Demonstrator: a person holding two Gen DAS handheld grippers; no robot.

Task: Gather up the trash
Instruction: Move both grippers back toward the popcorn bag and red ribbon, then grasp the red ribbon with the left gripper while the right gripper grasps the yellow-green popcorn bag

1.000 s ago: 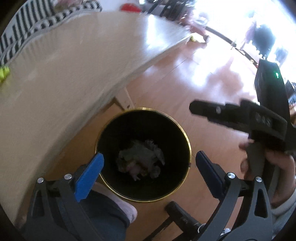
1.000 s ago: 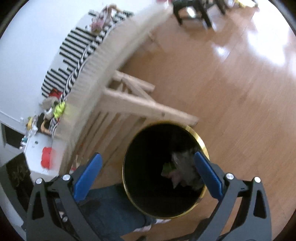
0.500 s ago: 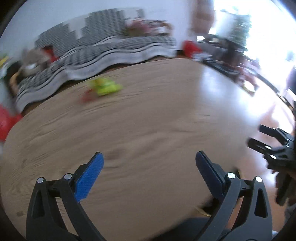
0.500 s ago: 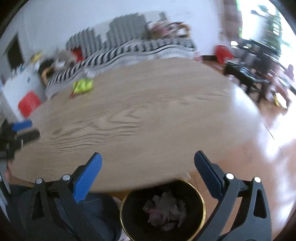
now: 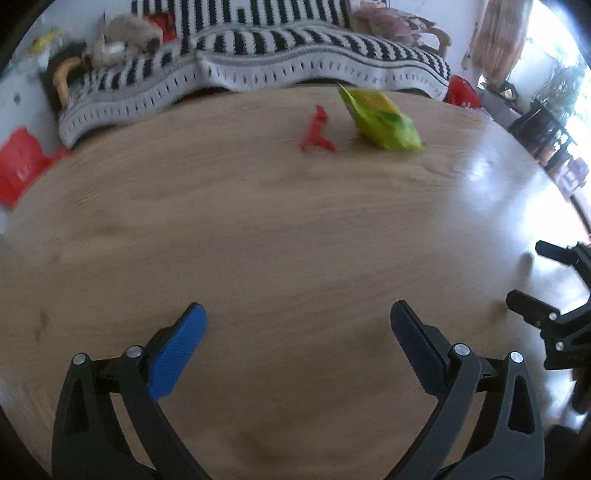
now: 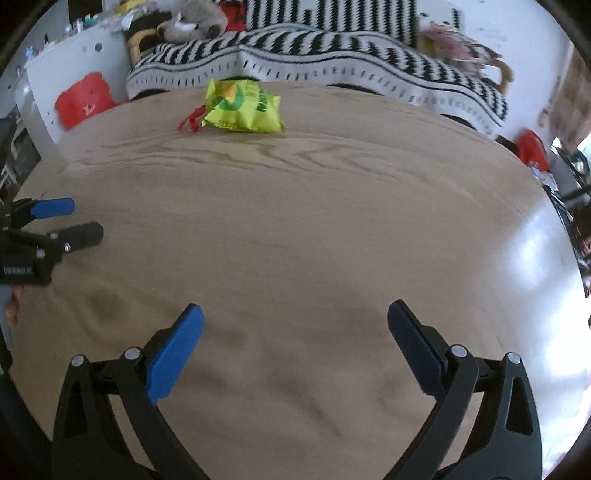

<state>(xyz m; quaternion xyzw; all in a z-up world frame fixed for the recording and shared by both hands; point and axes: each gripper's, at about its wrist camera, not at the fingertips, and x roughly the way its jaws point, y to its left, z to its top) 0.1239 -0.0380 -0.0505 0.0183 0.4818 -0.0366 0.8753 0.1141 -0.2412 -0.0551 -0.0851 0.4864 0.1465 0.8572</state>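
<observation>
A yellow-green snack bag (image 5: 380,120) lies at the far side of the wooden table (image 5: 258,229), with a small red scrap (image 5: 317,130) just left of it. Both show in the right wrist view too, the bag (image 6: 242,108) and the scrap (image 6: 190,120). My left gripper (image 5: 297,343) is open and empty above the near part of the table. My right gripper (image 6: 295,347) is open and empty too, also over the near part. Each gripper shows in the other's view, the right one (image 5: 554,295) and the left one (image 6: 55,225). The trash bin is out of view.
A black-and-white striped sofa (image 5: 258,62) runs behind the table, with a stuffed toy (image 6: 192,20) on it. Red objects (image 5: 18,170) sit at the left on the floor. A white cabinet (image 6: 74,74) stands left of the sofa.
Both grippers have swung up from over the black bin beside the table to face across the tabletop. The bag and scrap now appear nearer. Both stay open and empty.
</observation>
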